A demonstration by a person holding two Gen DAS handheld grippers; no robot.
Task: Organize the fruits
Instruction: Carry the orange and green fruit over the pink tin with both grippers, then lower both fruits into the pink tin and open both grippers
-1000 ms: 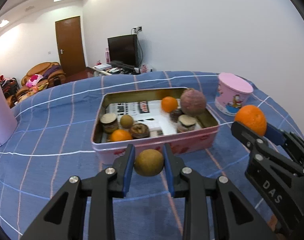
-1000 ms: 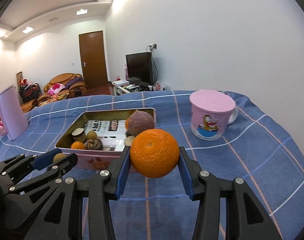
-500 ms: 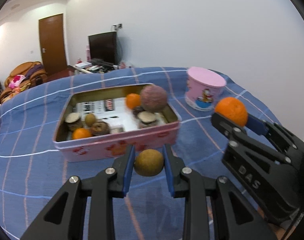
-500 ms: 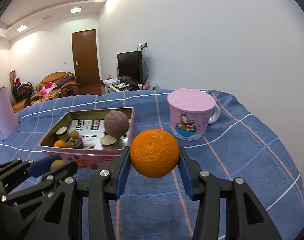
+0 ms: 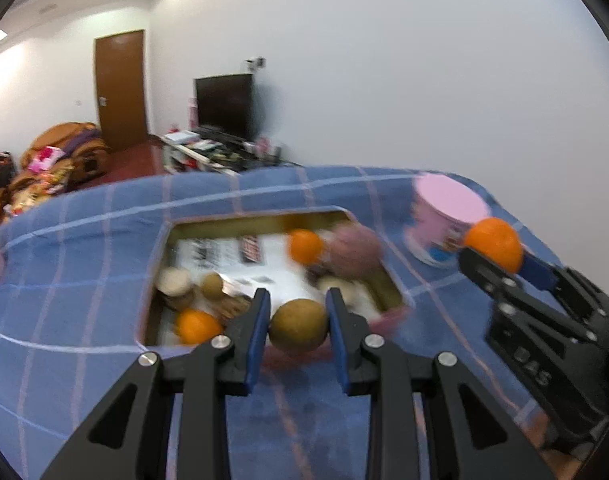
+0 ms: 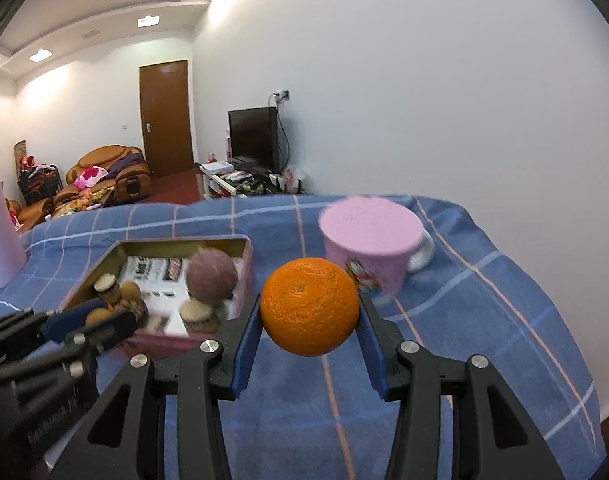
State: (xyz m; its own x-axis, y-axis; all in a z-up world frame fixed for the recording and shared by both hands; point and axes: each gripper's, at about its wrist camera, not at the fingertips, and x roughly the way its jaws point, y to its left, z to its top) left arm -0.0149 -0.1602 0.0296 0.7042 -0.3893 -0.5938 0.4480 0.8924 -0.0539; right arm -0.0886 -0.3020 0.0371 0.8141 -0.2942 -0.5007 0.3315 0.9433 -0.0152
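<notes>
My left gripper [image 5: 298, 326] is shut on a small brown round fruit [image 5: 299, 325], held above the near edge of the pink tin box [image 5: 160, 248]. The tin holds two small oranges [image 5: 305, 245], a large purple-brown fruit [image 5: 354, 245] and several small brown items. My right gripper [image 6: 310, 308] is shut on a large orange [image 6: 310, 306], in the air right of the tin [image 6: 246, 276] and in front of the pink lidded mug [image 6: 370, 250]. The right gripper [image 5: 500, 258] with its orange shows at the right of the left wrist view.
A blue checked cloth [image 6: 484, 320] covers the table, whose right edge drops off near the white wall. A pink upright object [image 6: 0, 236] stands at the far left. A sofa, door and television lie beyond the table.
Both grippers have moved forward toward the tin, each still holding its fruit. The tin now sits closer under the left gripper, and the left wrist view is blurred by motion.
</notes>
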